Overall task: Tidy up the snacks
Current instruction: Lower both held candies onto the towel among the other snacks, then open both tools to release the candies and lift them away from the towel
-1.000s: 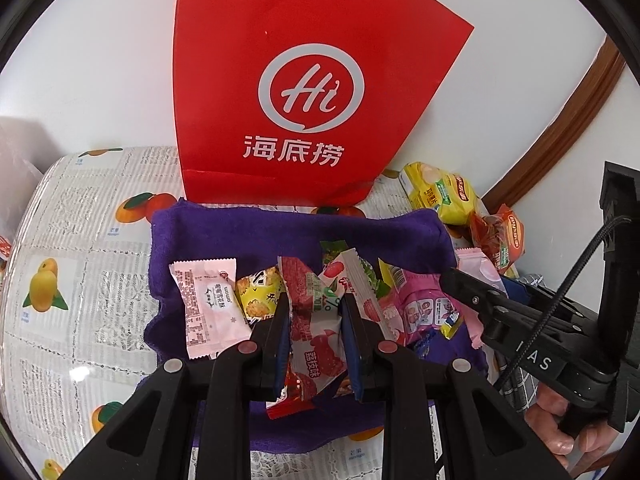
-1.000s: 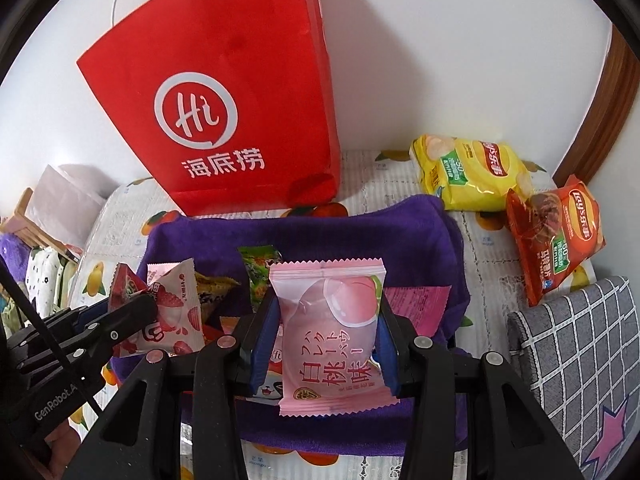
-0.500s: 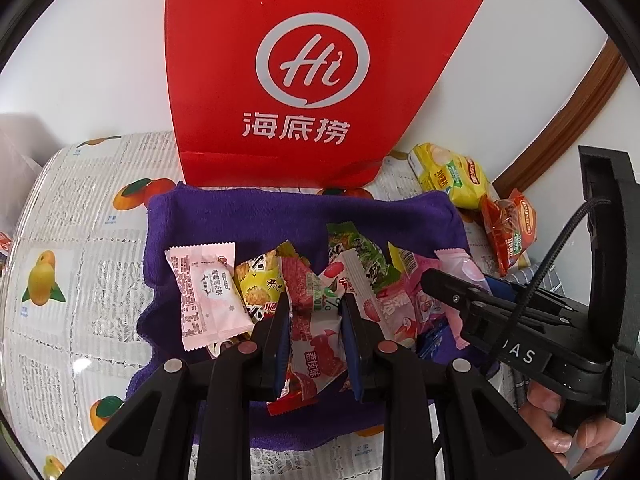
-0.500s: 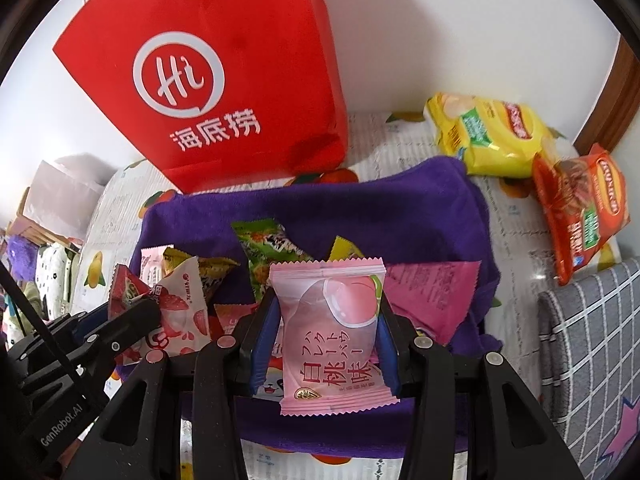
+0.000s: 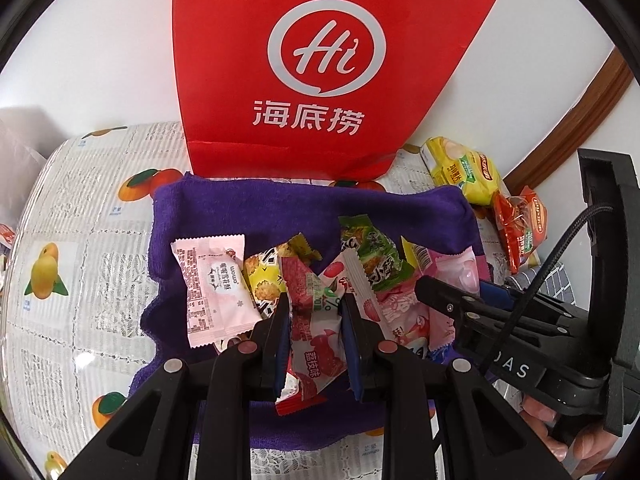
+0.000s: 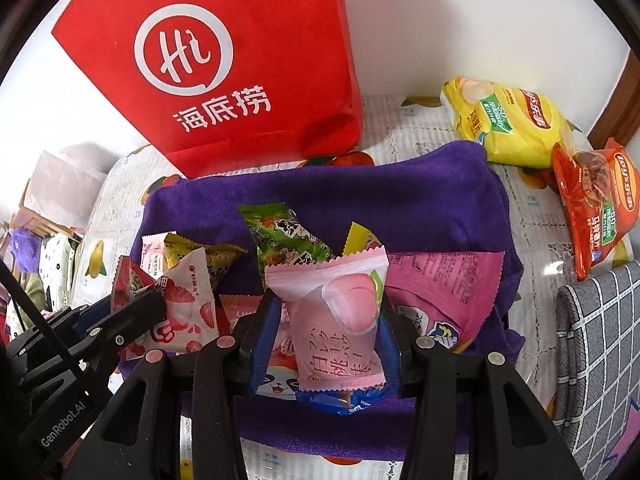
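Right wrist: right claw (image 6: 326,320) grips pink packet (image 6: 340,320); left claw (image 5: 314,324) pinches red packet (image 5: 314,344).

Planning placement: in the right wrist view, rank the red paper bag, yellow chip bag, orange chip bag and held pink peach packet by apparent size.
1. red paper bag
2. pink peach packet, inflated by nearness
3. yellow chip bag and orange chip bag: look alike

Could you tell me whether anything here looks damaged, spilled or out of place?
Nothing looks torn or spilled. The small packets lie jumbled and overlapping on the purple towel, and two chip bags sit off it on the tablecloth near the red bag.
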